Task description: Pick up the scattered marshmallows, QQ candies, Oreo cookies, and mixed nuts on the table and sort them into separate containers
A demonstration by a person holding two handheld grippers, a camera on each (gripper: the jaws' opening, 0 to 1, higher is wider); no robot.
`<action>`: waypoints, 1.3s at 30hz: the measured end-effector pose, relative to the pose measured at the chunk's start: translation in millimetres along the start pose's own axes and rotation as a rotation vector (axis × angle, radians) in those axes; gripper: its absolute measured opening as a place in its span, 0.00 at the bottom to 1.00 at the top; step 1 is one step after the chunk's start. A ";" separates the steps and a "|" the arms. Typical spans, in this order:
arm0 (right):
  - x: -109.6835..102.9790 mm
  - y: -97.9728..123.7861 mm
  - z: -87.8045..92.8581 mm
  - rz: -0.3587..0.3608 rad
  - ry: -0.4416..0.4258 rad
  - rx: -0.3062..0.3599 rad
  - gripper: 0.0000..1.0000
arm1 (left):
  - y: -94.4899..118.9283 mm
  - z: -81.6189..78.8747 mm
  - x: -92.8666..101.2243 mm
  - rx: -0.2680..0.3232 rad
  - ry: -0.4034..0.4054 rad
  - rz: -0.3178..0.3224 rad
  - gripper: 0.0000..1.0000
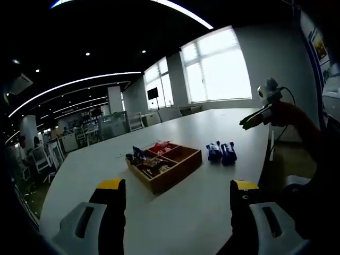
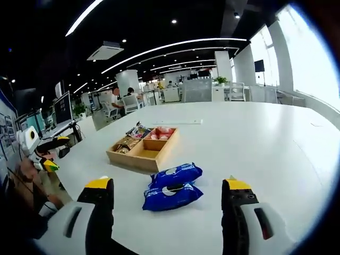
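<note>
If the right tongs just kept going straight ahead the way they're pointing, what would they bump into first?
Most likely the two blue snack packets lying on the white table, right between the open right tongs. The wooden sorting tray lies beyond; depth is hard to judge.

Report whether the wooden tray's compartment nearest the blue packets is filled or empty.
Empty: in the right gripper view the wooden tray shows bare wood in the compartment nearest the blue packets, while its other compartments hold snacks.

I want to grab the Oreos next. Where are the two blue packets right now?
In the right gripper view the two blue packets lie side by side on the white table, just ahead between the open jaws, beside the wooden divided tray.
</note>
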State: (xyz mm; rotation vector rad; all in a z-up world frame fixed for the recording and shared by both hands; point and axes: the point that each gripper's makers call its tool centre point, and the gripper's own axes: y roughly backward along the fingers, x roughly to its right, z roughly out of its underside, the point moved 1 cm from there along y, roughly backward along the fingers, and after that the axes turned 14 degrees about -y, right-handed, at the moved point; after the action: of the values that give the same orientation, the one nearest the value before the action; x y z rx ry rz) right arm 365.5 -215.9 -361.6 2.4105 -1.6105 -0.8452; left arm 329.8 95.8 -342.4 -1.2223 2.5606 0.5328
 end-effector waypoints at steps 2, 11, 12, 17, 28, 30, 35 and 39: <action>0.4 -0.6 0.5 0.002 -0.001 -0.003 0.78 | 0.3 0.3 -0.1 0.000 0.000 0.000 0.84; 5.3 -3.9 7.2 0.014 -0.003 -0.026 0.77 | 2.3 0.3 -0.8 -0.002 -0.003 -0.003 0.84; 5.4 -4.1 8.7 0.017 -0.002 -0.030 0.77 | 2.5 0.3 -0.9 -0.003 -0.003 -0.004 0.84; 5.6 -5.5 10.1 0.020 0.001 -0.038 0.76 | 2.9 -0.6 -1.7 -0.001 -0.004 -0.007 0.84; 1.8 -12.1 15.0 -0.015 -0.010 -0.063 0.58 | 4.2 -0.1 -3.6 -0.006 -0.006 -0.012 0.84; 1.7 -13.8 16.4 -0.016 -0.016 -0.072 0.58 | 3.8 -1.0 -3.3 -0.006 -0.008 -0.010 0.84; 2.4 -17.9 22.1 -0.008 -0.024 -0.089 0.57 | 2.7 -3.4 -2.6 0.003 -0.008 -0.007 0.84; 6.3 -24.2 26.9 -0.004 -0.038 -0.100 0.56 | 2.5 -1.5 -1.5 0.001 -0.006 -0.004 0.84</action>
State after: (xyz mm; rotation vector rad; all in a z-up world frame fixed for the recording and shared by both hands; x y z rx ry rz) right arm 373.2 -205.8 -396.1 2.3435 -1.5382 -0.9546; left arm 328.6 97.6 -339.9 -1.2235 2.5525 0.5338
